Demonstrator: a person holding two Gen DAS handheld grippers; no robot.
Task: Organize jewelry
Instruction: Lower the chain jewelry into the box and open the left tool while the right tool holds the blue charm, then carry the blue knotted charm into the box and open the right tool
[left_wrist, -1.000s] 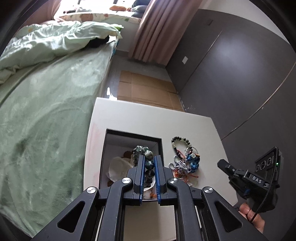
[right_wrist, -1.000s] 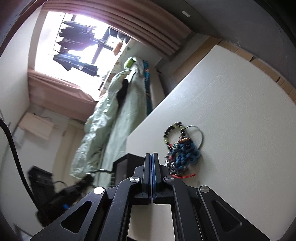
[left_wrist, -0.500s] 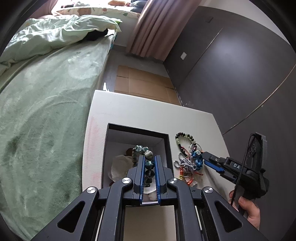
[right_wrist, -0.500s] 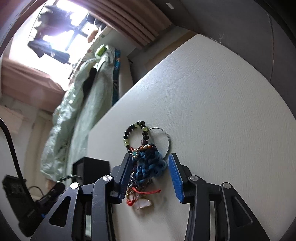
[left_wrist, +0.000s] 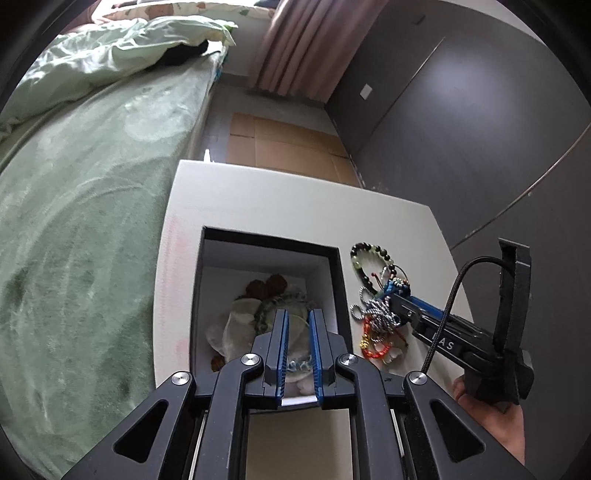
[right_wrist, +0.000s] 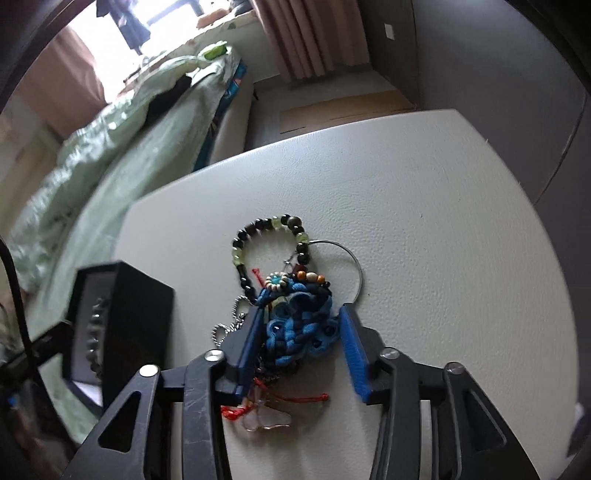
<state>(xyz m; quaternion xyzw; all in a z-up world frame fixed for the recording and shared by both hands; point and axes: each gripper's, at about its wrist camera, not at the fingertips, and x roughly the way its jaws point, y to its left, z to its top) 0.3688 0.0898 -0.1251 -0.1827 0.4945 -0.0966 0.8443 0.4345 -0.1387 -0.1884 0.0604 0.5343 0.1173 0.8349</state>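
1. Since a second ago, the left gripper (left_wrist: 297, 321) has let go of the dark green bead bracelet it was clamping; its pads now stand a little apart over the black jewelry box (left_wrist: 334, 286), with nothing visibly pinched between them (pale pieces lie directly beneath).
2. Meanwhile the right gripper (right_wrist: 303, 332) has gone from fully closed and held away to spread wide and lowered around the blue knotted cord bracelet (right_wrist: 299, 325); its left pad touches the knots, its right pad is just beside them.
3. On the white table (right_wrist: 424, 221), the remaining jewelry sits in one tangle at 3 o'clock of the box in the left wrist view: a black-and-green bead bracelet (right_wrist: 273, 225) at the pile's 12 o'clock, a thin wire hoop (right_wrist: 356, 258) at 2 o'clock, a silver chain (left_wrist: 376, 312) at 9 o'clock, and a red cord piece (right_wrist: 291, 398) at 6 o'clock.
4. Inside the box, a greenish bead strand (left_wrist: 284, 301) and brown pieces rest on pale items.
5. Step in hand, as I judge it: one drop-off is done and the next pick is being set up.
6. What comes next calls for closing squarely on the blue knots, then lifting slowly, because neighbouring strands overlap it and could drag along
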